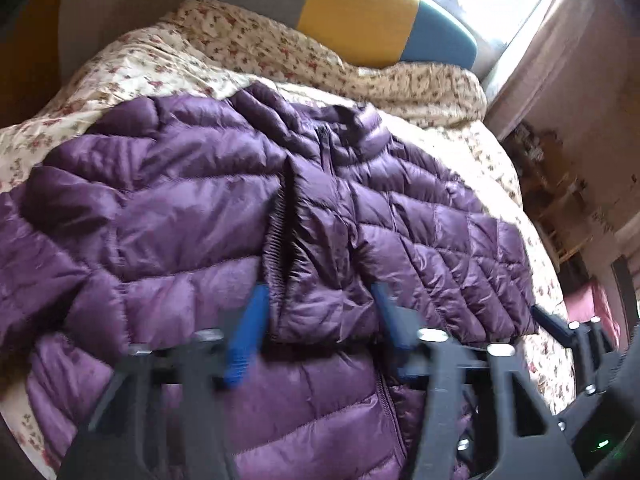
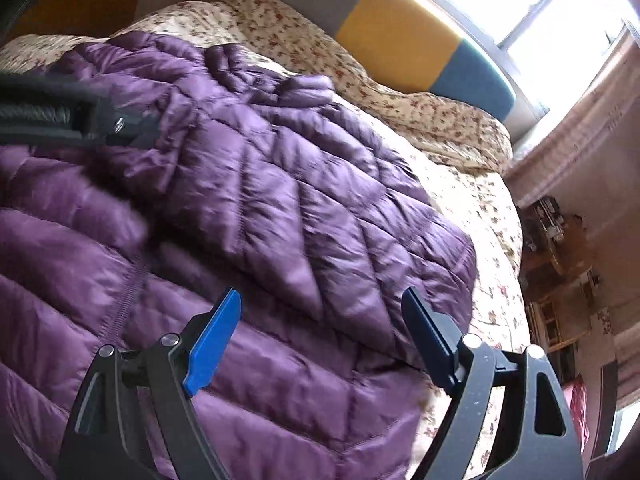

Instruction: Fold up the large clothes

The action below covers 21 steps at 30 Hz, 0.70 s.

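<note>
Lying spread across the bed [image 1: 460,148]: one purple quilted down jacket [image 1: 180,184], zipper side up, collar at the far end from both tools. Counted on the bed: one jacket, one floral quilt [image 1: 168,56] underneath, one headboard [image 1: 360,12] in grey, yellow and blue panels beyond the collar. No brand, label or legible writing made out on the jacket or elsewhere.

Left hand-held gripper [image 1: 320,320]: blue pads set partly apart, roughly a third of full spread. Bunched jacket fabric beside the zipper sits between the pads. Left fingertip [image 1: 256,312] lies against that fold; contact at the opposite pad blurred, so a firm clamp cannot be confirmed.

Right hand-held gripper [image 2: 320,332]: jaws spread wide, nothing clamped. Positioned over the jacket's folded side panel, with the panel's lower edge just ahead of the pads and the quilt showing to the right of the right finger. Pads appear clear of the fabric. Visible to the upper left of this tool: the dark body of the left hand-held gripper, over the jacket's middle.
</note>
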Motion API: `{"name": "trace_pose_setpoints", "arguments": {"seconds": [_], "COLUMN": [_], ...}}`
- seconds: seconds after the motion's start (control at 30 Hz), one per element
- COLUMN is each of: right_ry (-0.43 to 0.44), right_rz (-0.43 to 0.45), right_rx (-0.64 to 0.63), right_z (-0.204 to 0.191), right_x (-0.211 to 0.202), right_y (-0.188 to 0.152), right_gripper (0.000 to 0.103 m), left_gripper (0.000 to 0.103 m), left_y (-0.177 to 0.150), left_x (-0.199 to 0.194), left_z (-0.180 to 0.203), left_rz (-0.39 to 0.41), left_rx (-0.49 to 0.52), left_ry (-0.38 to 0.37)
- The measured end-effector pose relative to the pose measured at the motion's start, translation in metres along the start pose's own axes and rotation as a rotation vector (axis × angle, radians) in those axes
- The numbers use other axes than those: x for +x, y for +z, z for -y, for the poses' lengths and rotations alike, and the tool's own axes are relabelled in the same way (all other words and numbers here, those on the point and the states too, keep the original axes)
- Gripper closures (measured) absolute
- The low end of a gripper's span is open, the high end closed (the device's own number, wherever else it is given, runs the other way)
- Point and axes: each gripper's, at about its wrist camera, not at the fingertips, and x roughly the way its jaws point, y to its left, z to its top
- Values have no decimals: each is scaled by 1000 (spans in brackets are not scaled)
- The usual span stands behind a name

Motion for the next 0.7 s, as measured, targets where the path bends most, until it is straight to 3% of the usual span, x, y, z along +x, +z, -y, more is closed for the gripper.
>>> {"name": "trace_pose_setpoints", "arguments": {"seconds": [0.03,0.13,0.47,0.57,0.7], "right_ry": [-4,-12,54,69,98], "right_rz": [-4,-3,-55,-66,-60], "right_rx": [20,92,541,572,509], "right_z": [7,25,112,119,104], "right_x": [1,2,40,50,58], "right_y": [-2,-5,-15,-14,1], "right_gripper": [22,22,28,30,30], "left_gripper": [78,96,100,100,100], "left_y": [-1,-2,-8,-9,-13], "left_x": [4,6,-16,-23,-32], "left_z": [1,-5,-38,-45,-56], "left_rz": [-3,9,74,90,116], "left_rx": [10,-2,-32,-50,-73], "left_ry": [22,31,60,77,111]}}
